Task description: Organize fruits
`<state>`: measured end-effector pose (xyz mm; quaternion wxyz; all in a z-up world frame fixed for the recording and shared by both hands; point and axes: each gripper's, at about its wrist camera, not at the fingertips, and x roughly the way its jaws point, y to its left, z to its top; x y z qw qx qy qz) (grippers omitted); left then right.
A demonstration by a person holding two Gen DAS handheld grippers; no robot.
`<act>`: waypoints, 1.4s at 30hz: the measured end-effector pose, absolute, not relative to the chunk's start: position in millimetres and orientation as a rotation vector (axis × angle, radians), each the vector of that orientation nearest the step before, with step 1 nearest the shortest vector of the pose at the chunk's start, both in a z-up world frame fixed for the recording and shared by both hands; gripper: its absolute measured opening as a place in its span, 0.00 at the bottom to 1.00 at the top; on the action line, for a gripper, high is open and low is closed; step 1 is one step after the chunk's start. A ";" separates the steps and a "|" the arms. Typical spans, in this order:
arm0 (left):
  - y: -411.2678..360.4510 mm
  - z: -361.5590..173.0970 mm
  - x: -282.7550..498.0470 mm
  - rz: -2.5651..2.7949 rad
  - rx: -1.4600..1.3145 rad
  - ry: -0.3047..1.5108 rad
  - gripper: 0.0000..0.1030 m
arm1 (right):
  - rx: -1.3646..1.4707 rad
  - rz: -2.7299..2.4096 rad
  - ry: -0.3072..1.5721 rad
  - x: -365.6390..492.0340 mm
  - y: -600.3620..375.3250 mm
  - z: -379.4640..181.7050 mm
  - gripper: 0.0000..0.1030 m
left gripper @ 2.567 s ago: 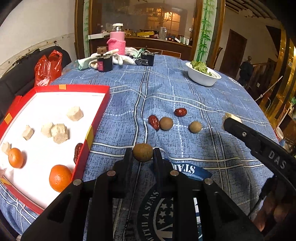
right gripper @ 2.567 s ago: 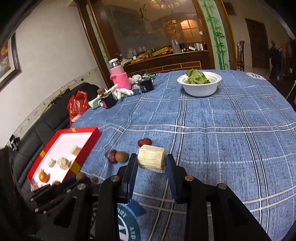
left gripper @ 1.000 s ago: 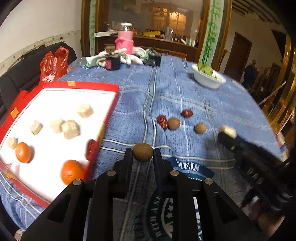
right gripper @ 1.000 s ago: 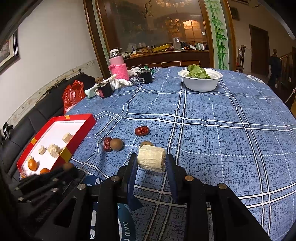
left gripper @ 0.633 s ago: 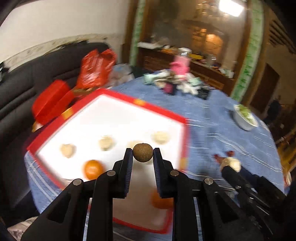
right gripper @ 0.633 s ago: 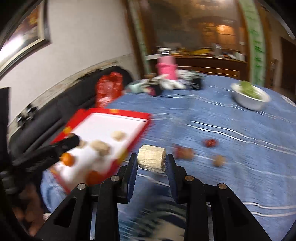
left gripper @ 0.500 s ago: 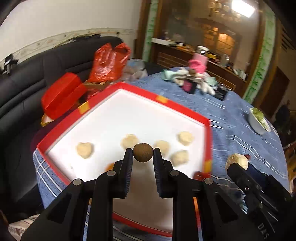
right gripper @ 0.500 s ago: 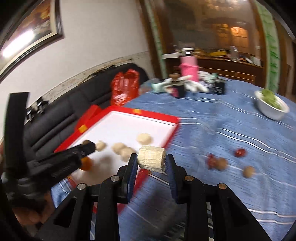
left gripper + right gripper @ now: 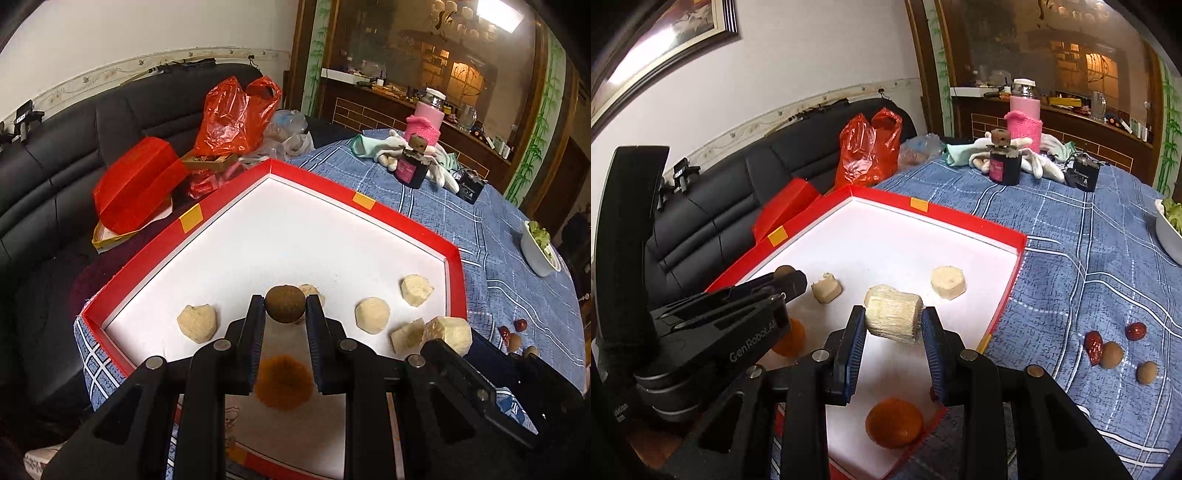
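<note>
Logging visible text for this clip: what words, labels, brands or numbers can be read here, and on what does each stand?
"GenRobot.AI": on the side of the left tool, seen from the right wrist view.
Small white print lower on the same tool's body: too small to read.
White letters on a blue patch behind the right tool: cut off, unreadable.
Labels on the dark jar and the black box: too small to read.

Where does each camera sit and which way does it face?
Left wrist: on the left tongs, angled down over the red tray; its own fingers pinch a brown fruit.
Right wrist: on the right tongs, angled down at the tray, gripping a pale chunk; the left tongs show too.
Shared: tray, pink bottle.
</note>
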<state>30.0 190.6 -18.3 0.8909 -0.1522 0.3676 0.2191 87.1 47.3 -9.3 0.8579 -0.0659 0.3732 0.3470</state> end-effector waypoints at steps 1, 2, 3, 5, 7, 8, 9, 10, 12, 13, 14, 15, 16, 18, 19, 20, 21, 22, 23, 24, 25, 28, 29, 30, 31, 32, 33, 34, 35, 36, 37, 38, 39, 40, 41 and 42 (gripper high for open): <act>190.8 -18.8 29.9 0.455 -0.313 0.765 0.19 | -0.142 0.728 0.788 87.3 48.1 -10.1 0.30; 190.7 -19.4 30.0 0.456 -0.310 0.767 0.19 | -0.143 0.725 0.789 87.0 48.5 -10.4 0.30; 190.8 -20.0 30.5 0.456 -0.309 0.771 0.19 | -0.144 0.724 0.792 87.4 48.9 -11.2 0.30; 190.8 -21.3 32.1 0.455 -0.304 0.781 0.19 | -0.144 0.721 0.801 87.6 49.8 -13.3 0.30; 190.0 -21.4 32.4 0.455 -0.301 0.783 0.19 | -0.147 0.712 0.810 89.4 50.3 -16.1 0.30; 189.6 -21.4 32.5 0.455 -0.298 0.785 0.19 | -0.144 0.712 0.813 89.8 50.2 -16.9 0.30; 189.6 -21.6 33.1 0.455 -0.295 0.788 0.19 | -0.145 0.712 0.815 90.0 50.4 -17.6 0.30; 189.7 -21.7 33.5 0.455 -0.294 0.790 0.19 | -0.146 0.711 0.817 89.7 50.6 -18.2 0.30; 189.8 -21.9 34.9 0.457 -0.287 0.795 0.19 | -0.147 0.712 0.818 89.7 50.8 -18.4 0.30; 190.6 -22.0 35.4 0.458 -0.289 0.798 0.19 | -0.147 0.711 0.818 90.4 51.0 -18.7 0.30; 191.8 -22.0 35.7 0.459 -0.291 0.799 0.19 | -0.146 0.709 0.819 91.3 51.4 -18.9 0.30; 192.5 -21.6 36.7 0.463 -0.290 0.799 0.19 | -0.144 0.706 0.819 92.6 51.0 -19.0 0.30; 193.4 -21.0 37.6 0.467 -0.288 0.800 0.19 | -0.141 0.704 0.818 94.1 50.7 -19.3 0.30; 195.6 -19.7 39.6 0.470 -0.288 0.800 0.19 | -0.133 0.699 0.817 97.1 50.3 -18.4 0.30; 196.6 -18.6 40.8 0.473 -0.287 0.799 0.19 | -0.131 0.696 0.813 98.4 50.3 -17.1 0.30; 196.9 -18.2 41.9 0.474 -0.285 0.799 0.19 | -0.129 0.696 0.810 99.6 50.6 -15.8 0.30; 197.0 -18.3 43.3 0.475 -0.283 0.801 0.19 | -0.128 0.696 0.808 100.6 51.2 -14.7 0.30; 197.6 -18.7 45.0 0.474 -0.284 0.807 0.20 | -0.129 0.694 0.804 102.5 52.6 -13.4 0.30; 199.1 -19.9 46.4 0.476 -0.290 0.814 0.20 | -0.128 0.692 0.803 103.5 53.6 -12.9 0.30; 200.8 -21.2 47.4 0.484 -0.293 0.821 0.20 | -0.125 0.691 0.804 105.2 55.0 -12.7 0.30; 202.9 -22.9 48.5 0.492 -0.301 0.830 0.20 | -0.125 0.690 0.807 107.0 56.8 -13.1 0.30; 210.6 -26.0 47.2 0.522 -0.331 0.839 0.20 | -0.126 0.689 0.816 109.9 60.7 -16.5 0.31; 212.8 -26.1 46.2 0.530 -0.337 0.837 0.20 | -0.128 0.688 0.819 110.3 61.8 -17.7 0.30; 215.0 -25.9 45.1 0.536 -0.344 0.833 0.20 | -0.129 0.689 0.818 110.4 62.7 -18.4 0.30; 216.4 -25.7 44.2 0.542 -0.350 0.828 0.20 | -0.129 0.688 0.817 110.4 63.4 -18.5 0.30; 218.0 -25.1 43.5 0.548 -0.358 0.824 0.20 | -0.127 0.688 0.816 111.0 64.0 -18.5 0.31; 219.5 -25.0 43.1 0.548 -0.368 0.825 0.20 | -0.127 0.687 0.817 111.1 64.8 -18.3 0.32; 221.0 -25.5 43.3 0.549 -0.377 0.833 0.30 | -0.127 0.684 0.820 111.8 65.3 -18.2 0.33; 221.7 -26.2 43.6 0.551 -0.381 0.840 0.46 | -0.127 0.684 0.823 112.1 65.9 -18.3 0.33; 222.1 -26.2 42.8 0.551 -0.388 0.840 0.52 | -0.131 0.686 0.827 112.3 66.8 -18.8 0.36; 222.4 -25.5 41.6 0.553 -0.396 0.834 0.58 | -0.134 0.691 0.828 111.4 67.4 -18.5 0.39; 222.5 -24.2 39.8 0.561 -0.404 0.823 0.58 | -0.136 0.690 0.823 110.2 66.8 -17.5 0.48; 222.1 -22.9 38.6 0.569 -0.407 0.818 0.59 | -0.136 0.688 0.815 108.7 65.8 -16.1 0.56; 221.6 -21.8 37.8 0.573 -0.408 0.816 0.63 | -0.135 0.687 0.800 106.9 63.3 -13.3 0.59; 220.6 -20.3 37.0 0.571 -0.412 0.815 0.65 | -0.133 0.686 0.794 106.0 61.3 -11.4 0.64; 219.3 -18.2 36.2 0.563 -0.414 0.810 0.65 | -0.132 0.683 0.789 105.2 58.7 -9.2 0.66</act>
